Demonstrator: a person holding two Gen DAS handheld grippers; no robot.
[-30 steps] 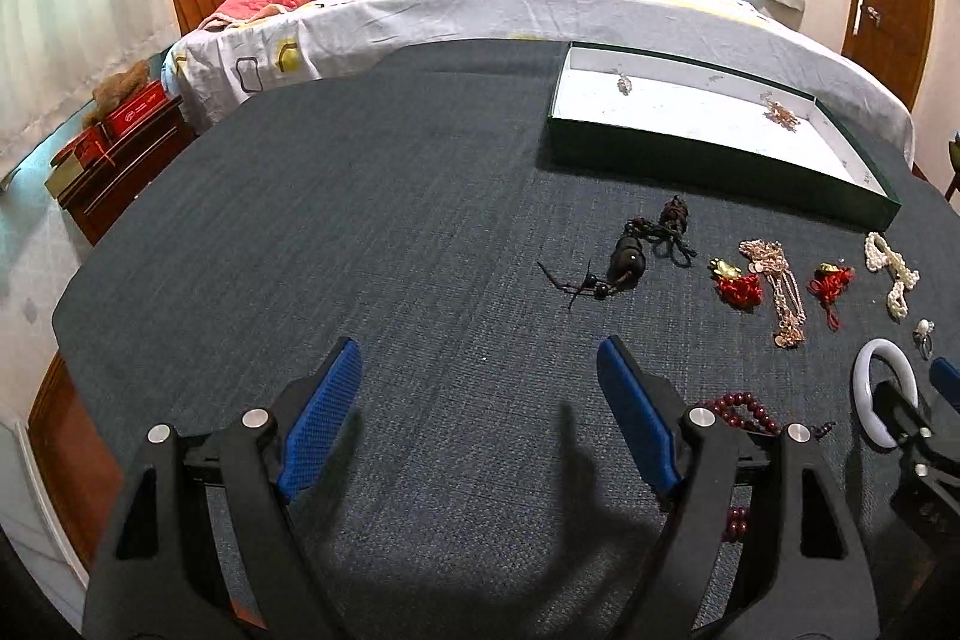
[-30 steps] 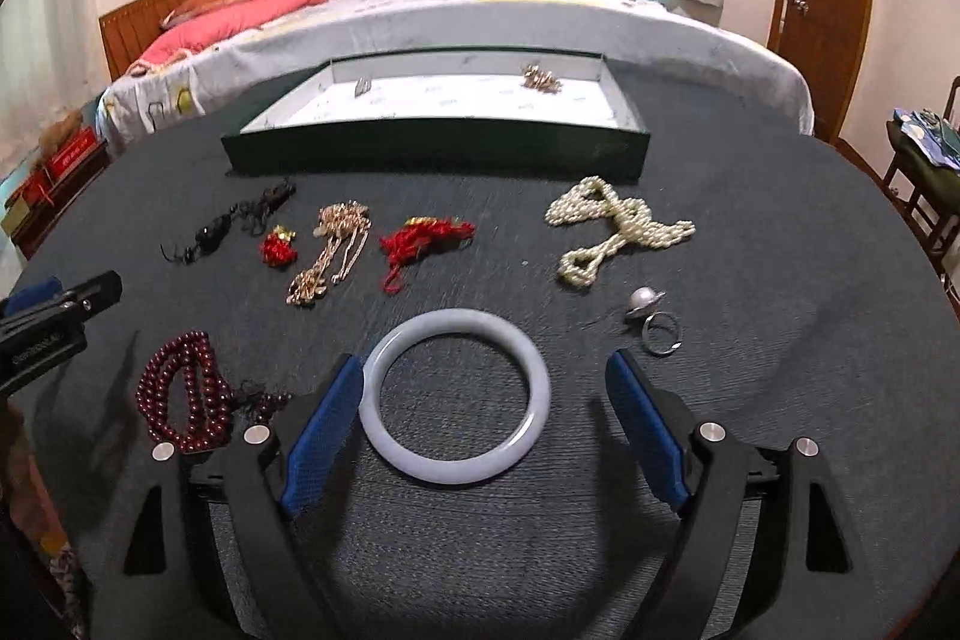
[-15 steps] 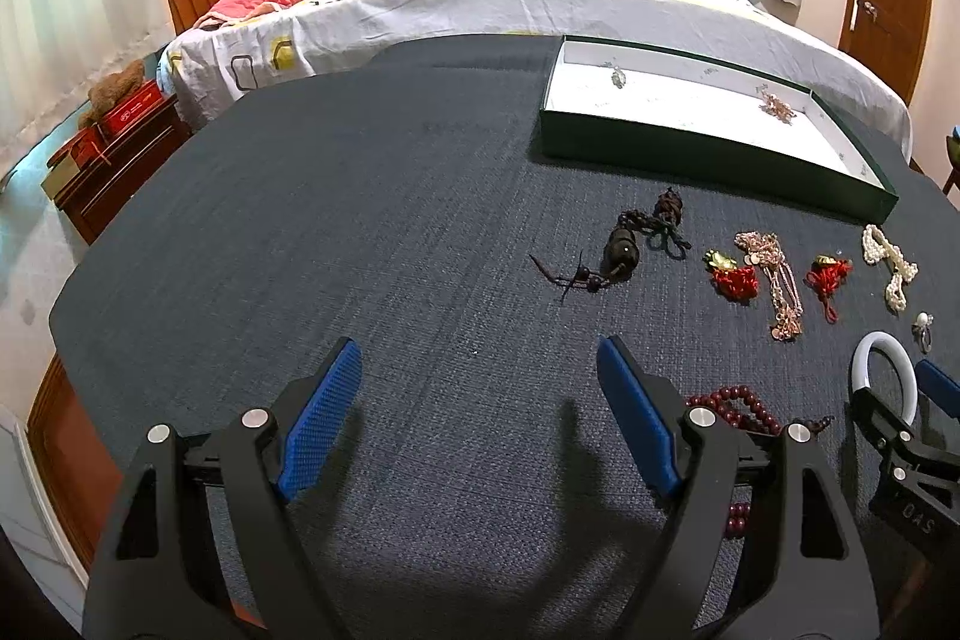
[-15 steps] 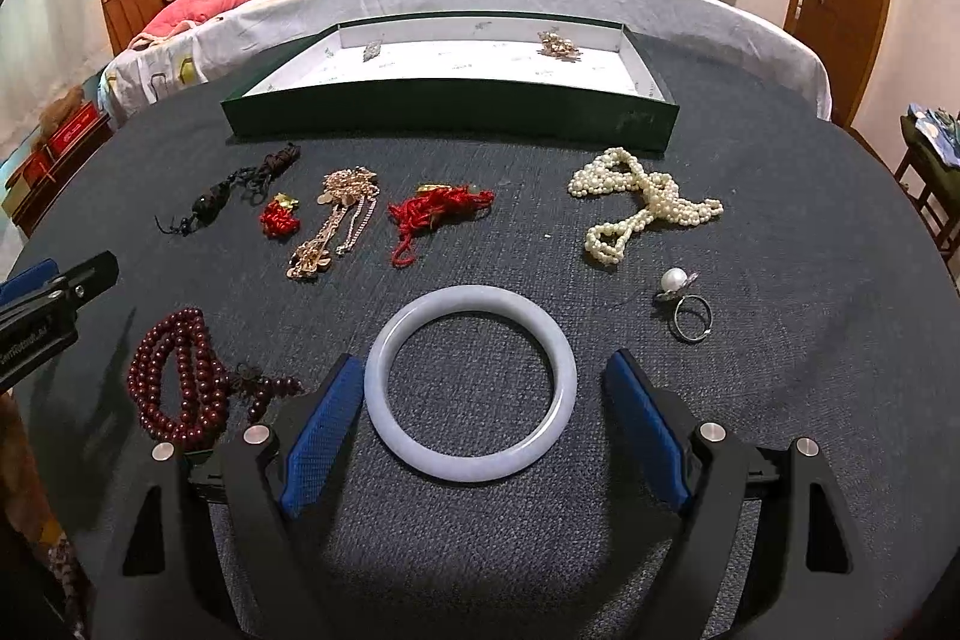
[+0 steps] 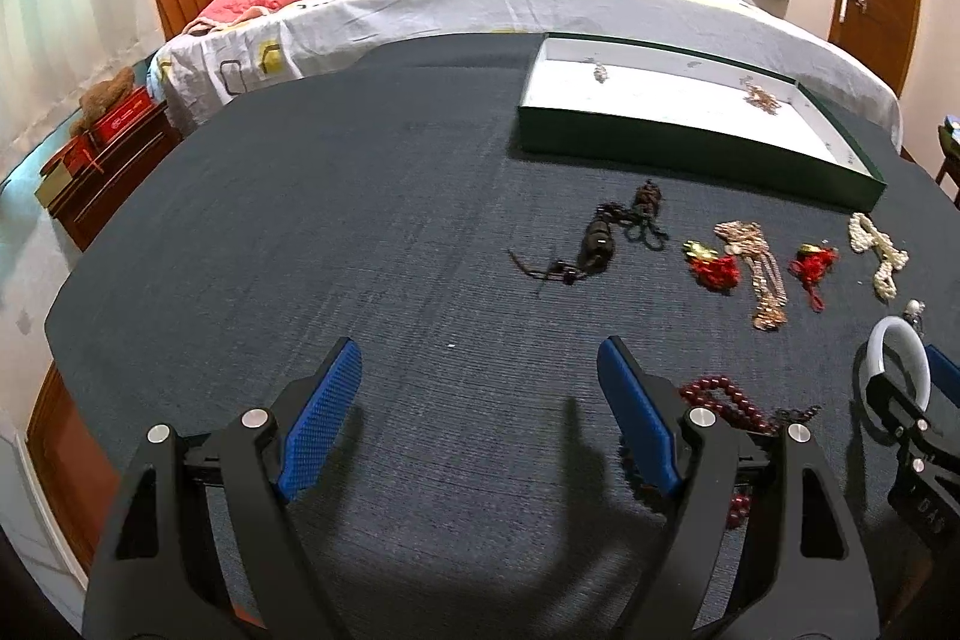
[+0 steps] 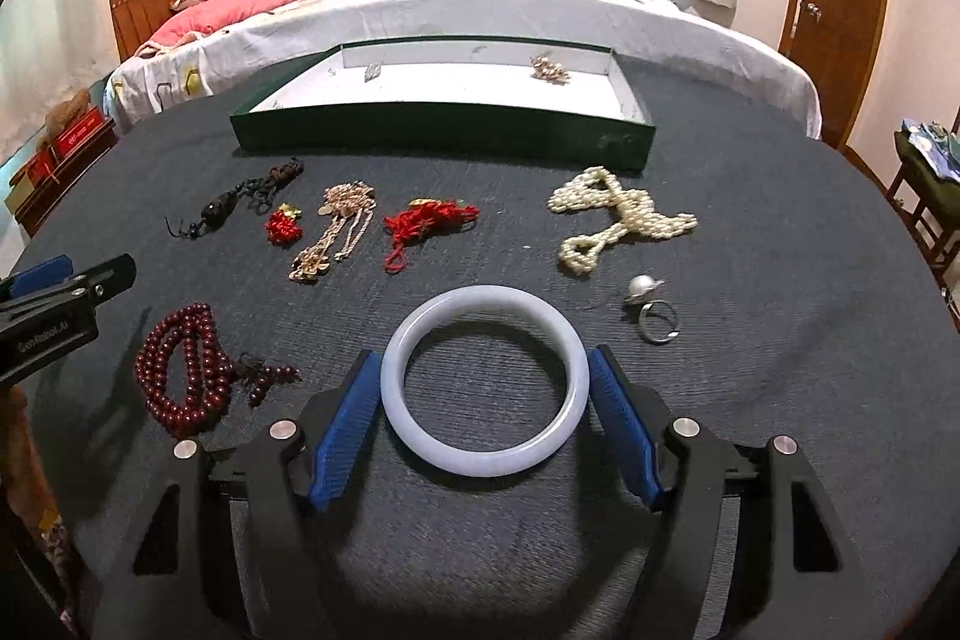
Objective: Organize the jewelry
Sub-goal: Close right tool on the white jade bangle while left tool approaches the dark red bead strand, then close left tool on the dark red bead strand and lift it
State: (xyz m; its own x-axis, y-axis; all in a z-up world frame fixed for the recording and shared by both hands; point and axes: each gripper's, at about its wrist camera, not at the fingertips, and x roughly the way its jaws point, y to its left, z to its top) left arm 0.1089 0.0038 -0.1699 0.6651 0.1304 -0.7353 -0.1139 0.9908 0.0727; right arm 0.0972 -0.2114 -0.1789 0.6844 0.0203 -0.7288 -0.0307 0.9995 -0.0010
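Note:
A white bangle (image 6: 485, 304) lies flat on the dark table cloth (image 6: 780, 400). My right gripper (image 6: 481, 355) straddles it, its jaws closing, and both blue pads (image 6: 345, 424) touch the ring's sides. In the left wrist view the bangle (image 5: 877, 340) shows at the far right, inside that gripper. My left gripper (image 5: 478, 346) hovers open over bare cloth with nothing between its fingers. A dark red bead string (image 6: 180, 370) lies between the two grippers. The green tray (image 6: 438, 133) with a white floor stands at the back and holds two small pieces.
In a row before the tray lie a black cord piece (image 6: 234, 202), a small red charm (image 6: 282, 223), a gold chain (image 6: 336, 226), a red tassel (image 6: 426, 220) and a pearl strand (image 6: 618, 214). A pearl ring (image 6: 651, 310) sits right of the bangle. A bed stands behind the table.
My right gripper's jaws have come in from wide open until the pads meet the bangle's sides. It has also edged forward around the ring. The left gripper has stayed put and open.

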